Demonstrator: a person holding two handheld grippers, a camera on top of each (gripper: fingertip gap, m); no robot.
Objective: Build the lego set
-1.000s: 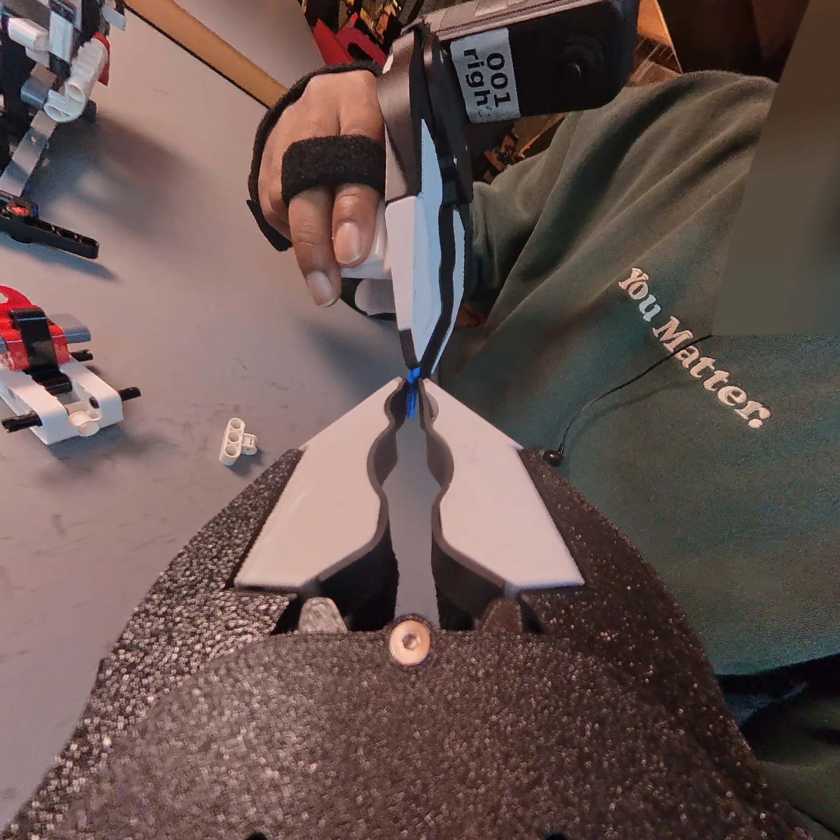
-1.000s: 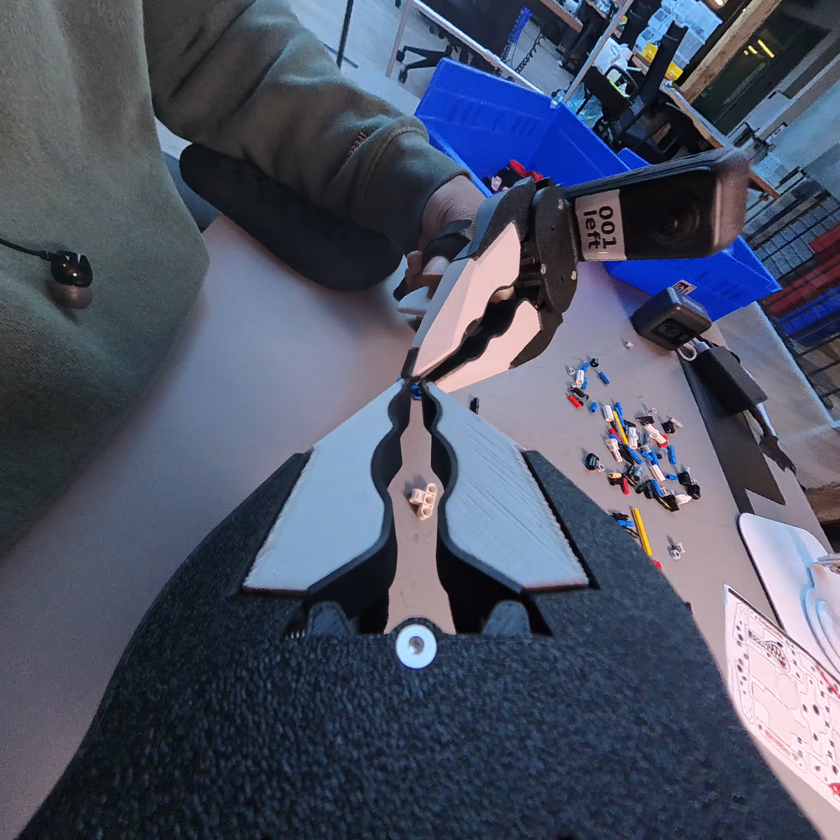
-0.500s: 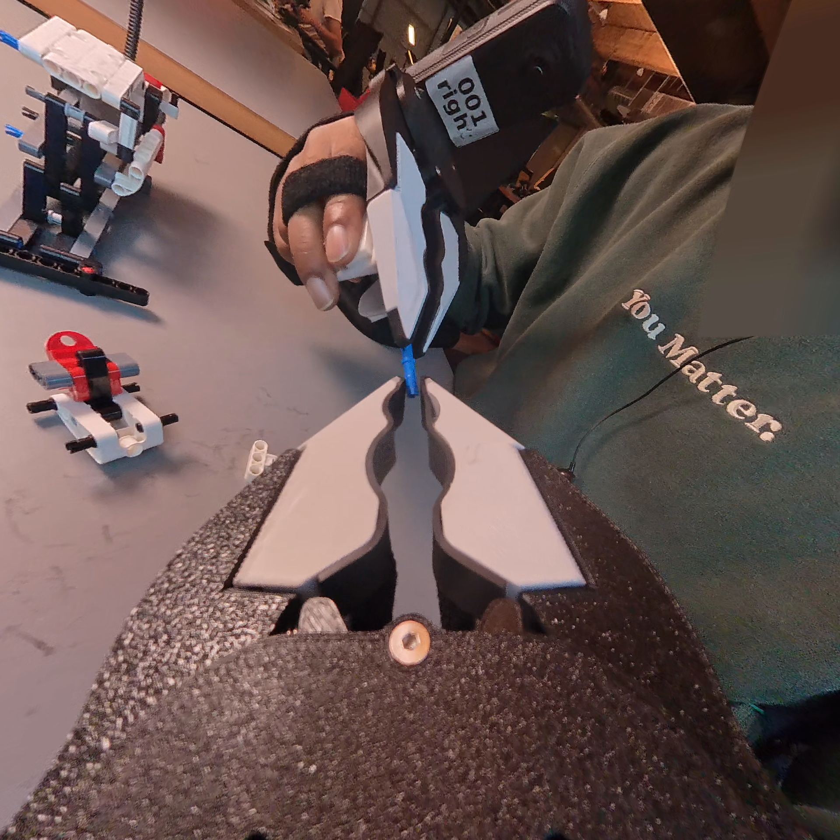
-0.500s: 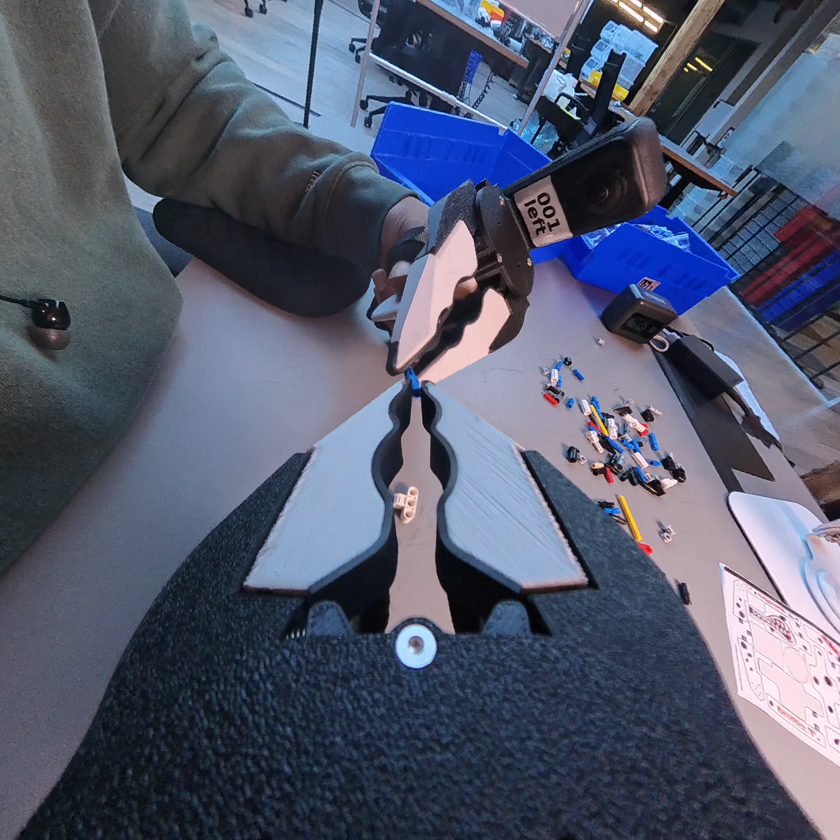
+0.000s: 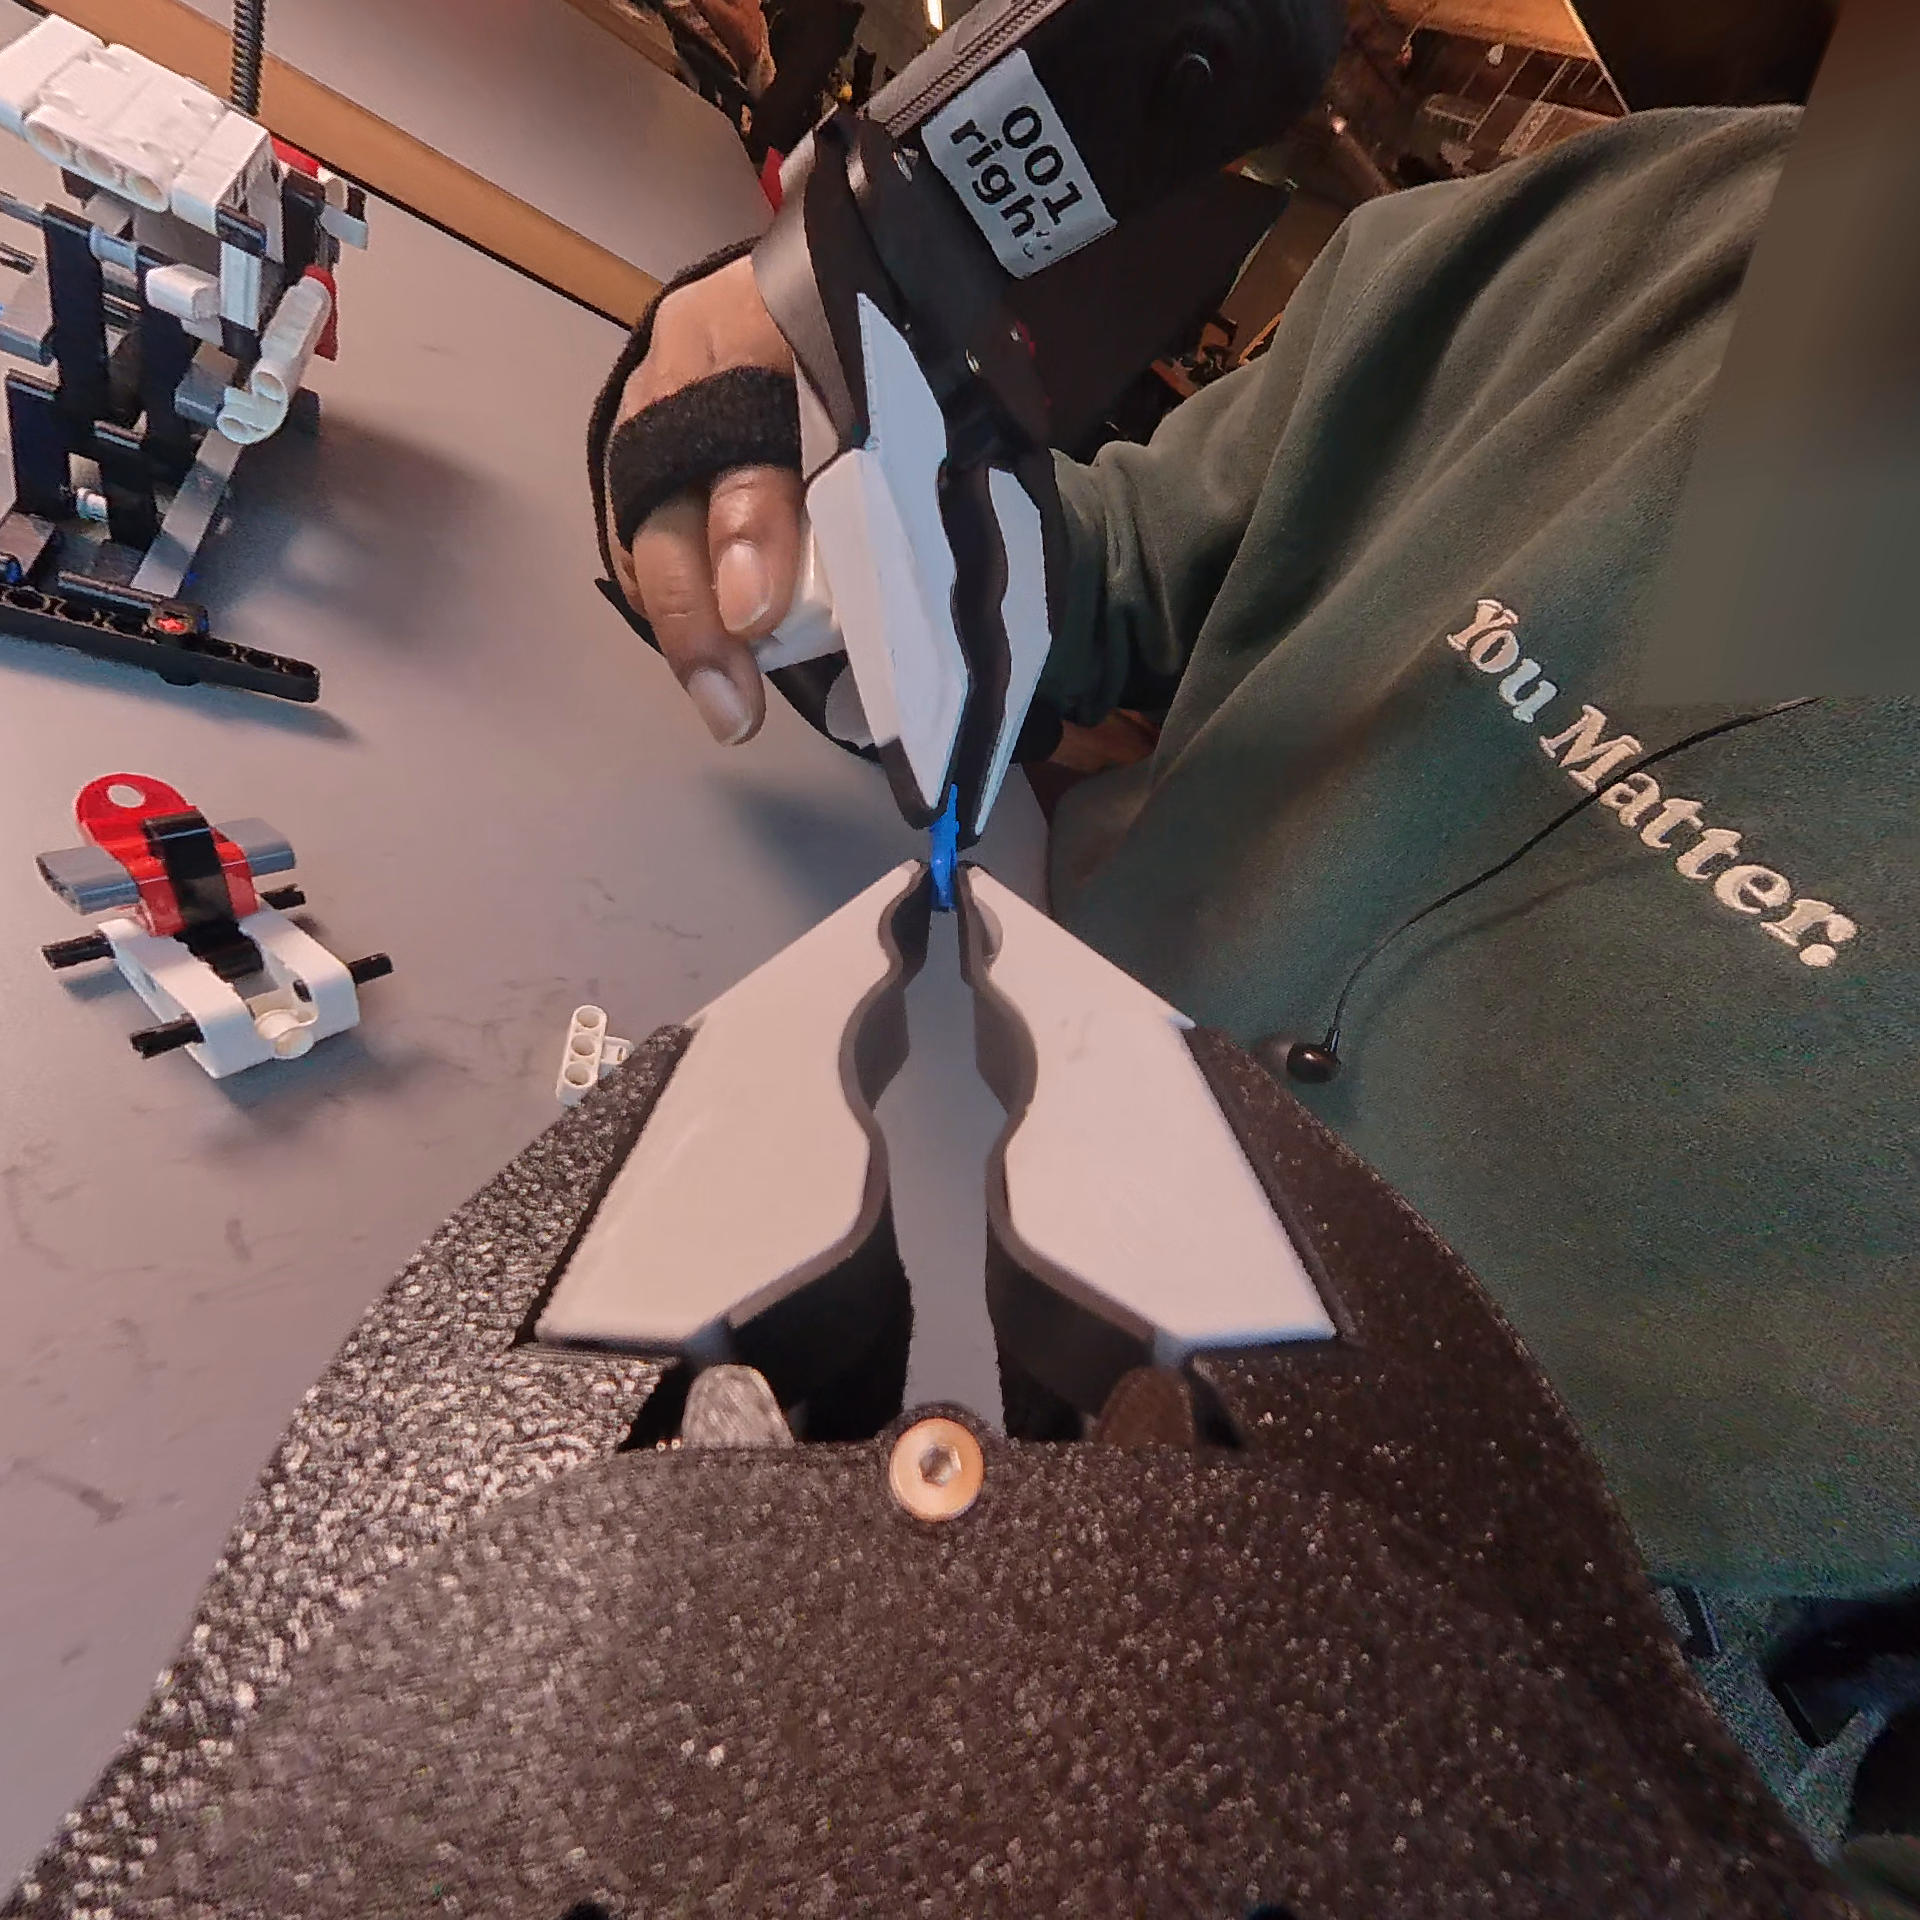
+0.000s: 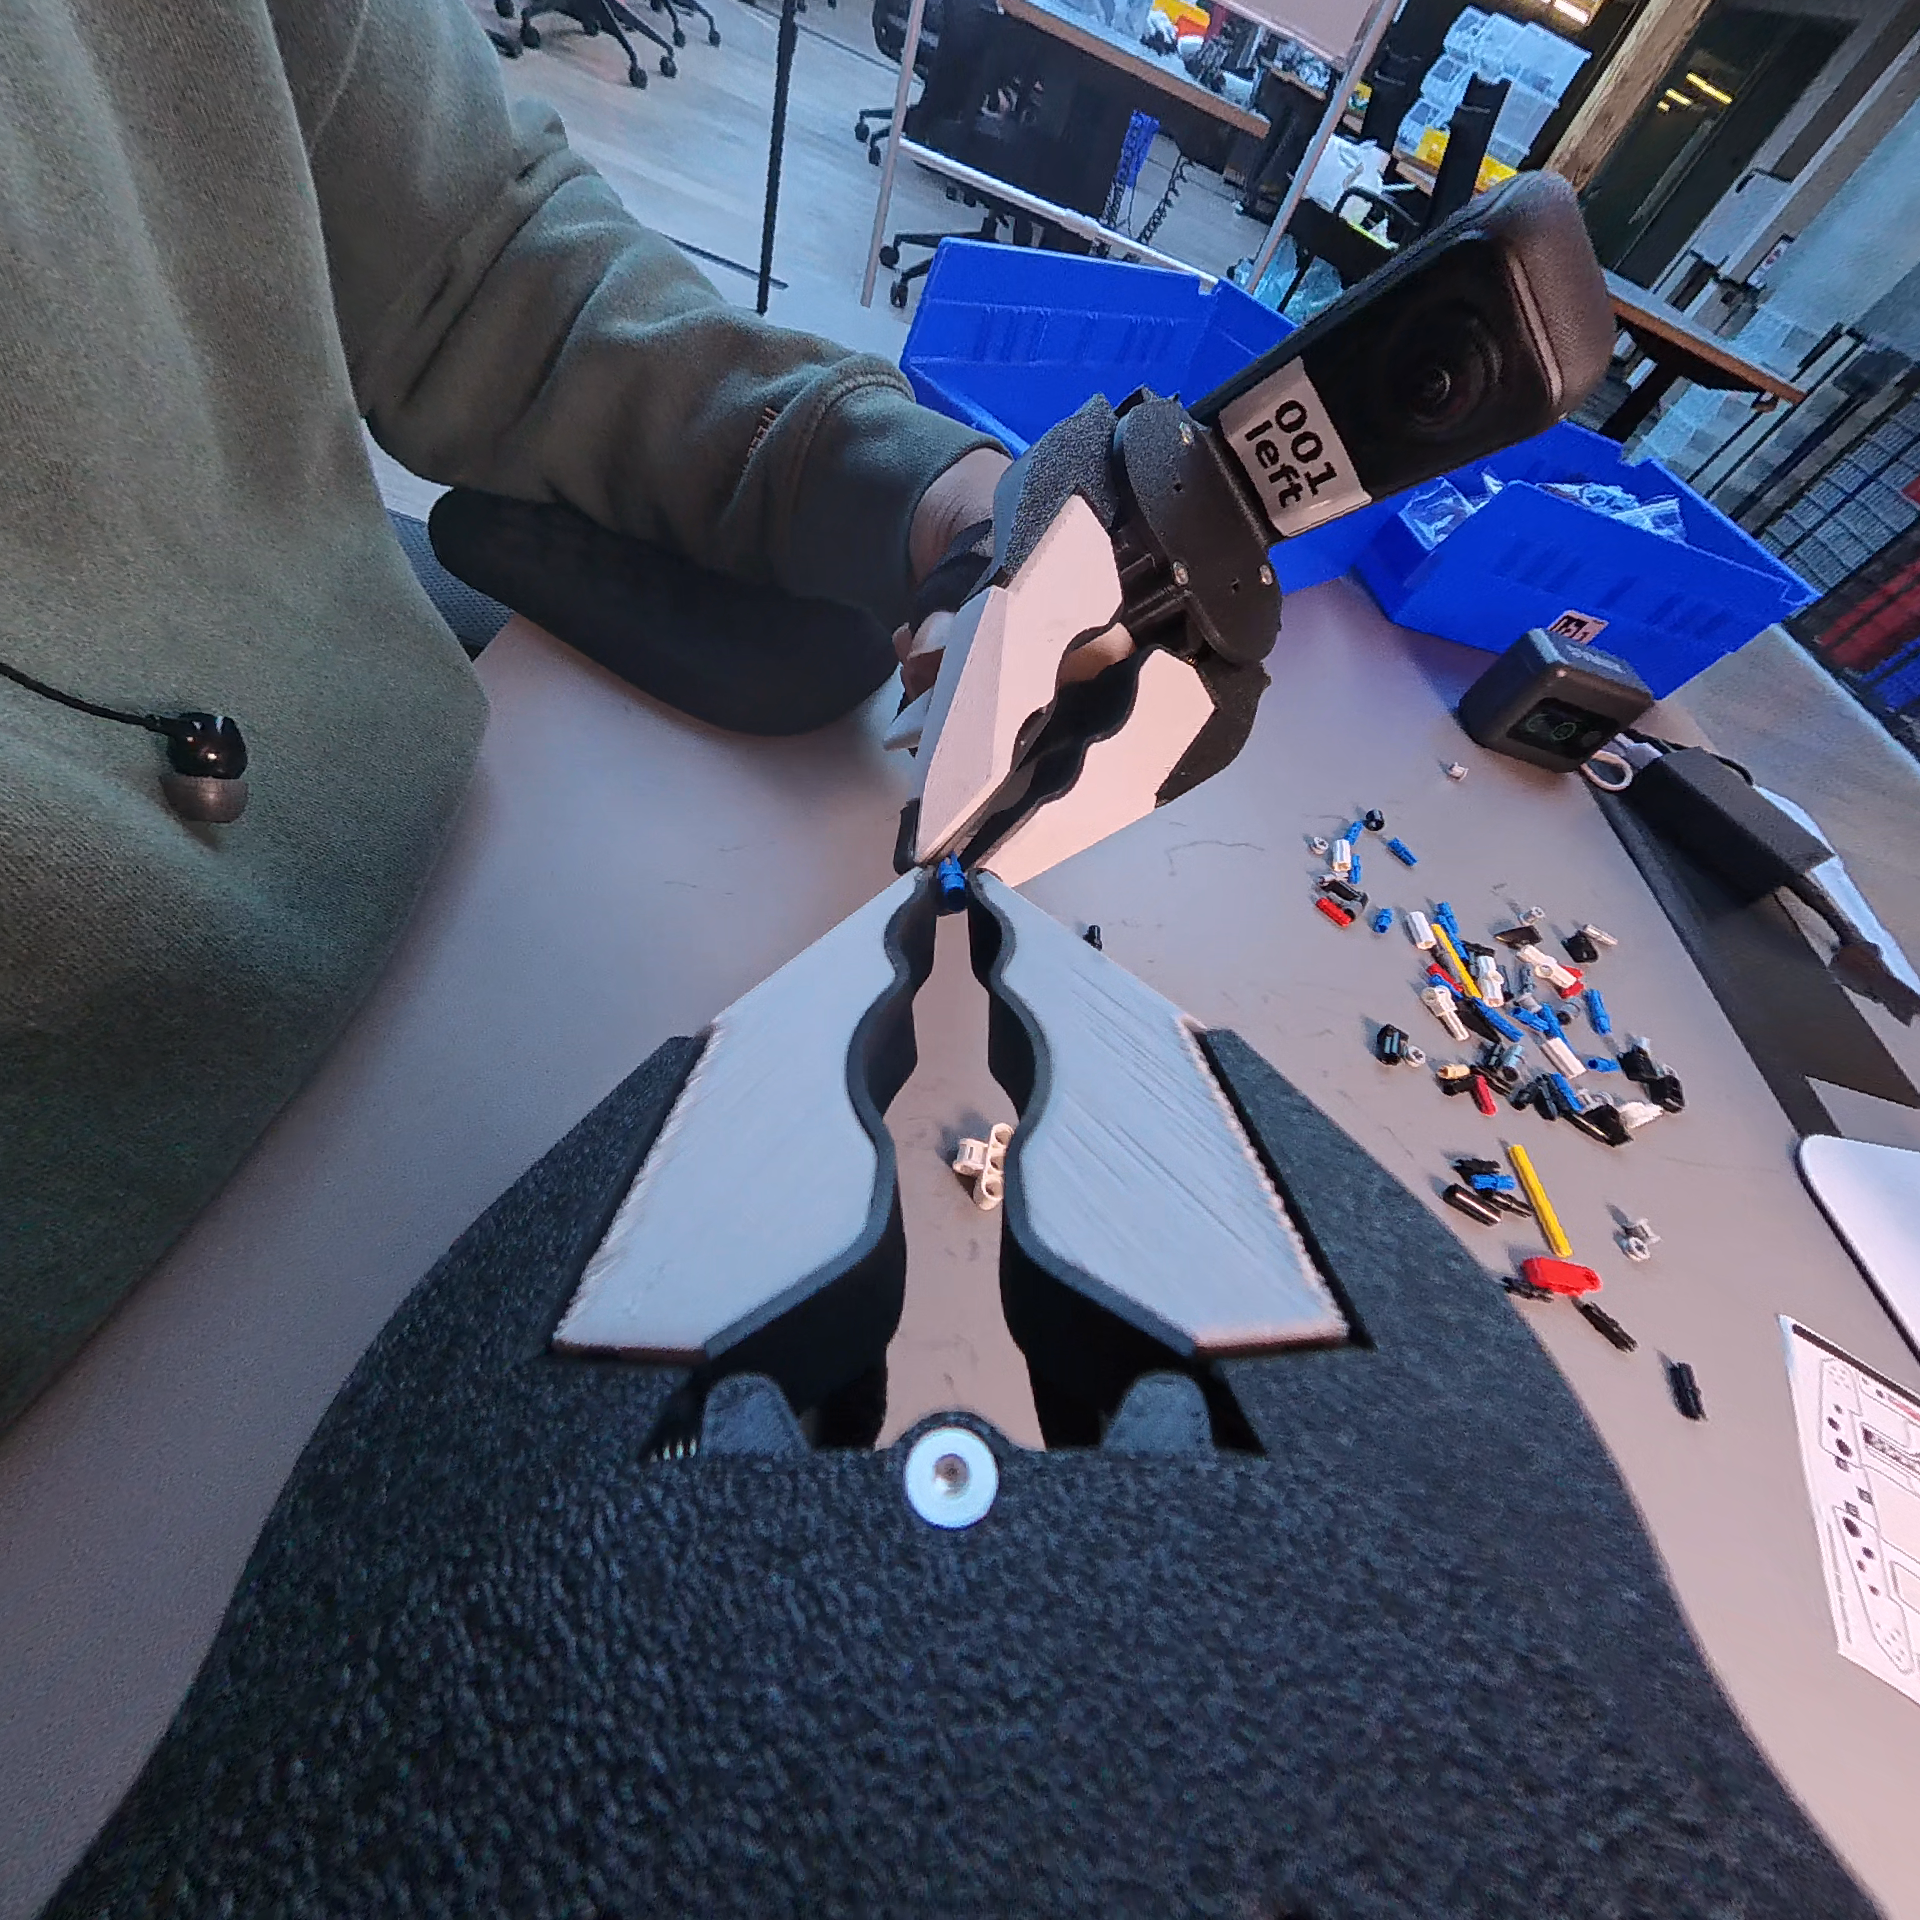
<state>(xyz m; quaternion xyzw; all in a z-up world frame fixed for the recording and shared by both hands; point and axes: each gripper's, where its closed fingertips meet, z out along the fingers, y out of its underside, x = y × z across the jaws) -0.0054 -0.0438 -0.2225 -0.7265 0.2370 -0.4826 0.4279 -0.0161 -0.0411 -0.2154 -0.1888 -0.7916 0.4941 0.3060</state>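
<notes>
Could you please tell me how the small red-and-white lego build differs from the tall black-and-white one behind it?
The small build lies low and flat, while the tall build stands upright on a long black beam. The small build has a red top; the tall build is mostly a black frame capped with white. Both rest on the grey table.

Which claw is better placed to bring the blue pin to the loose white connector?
Probably right. The right claw pinches the blue pin, and the white connector lies almost straight below it; from the left claw, which also pinches the pin, it sits off to one side.
</notes>
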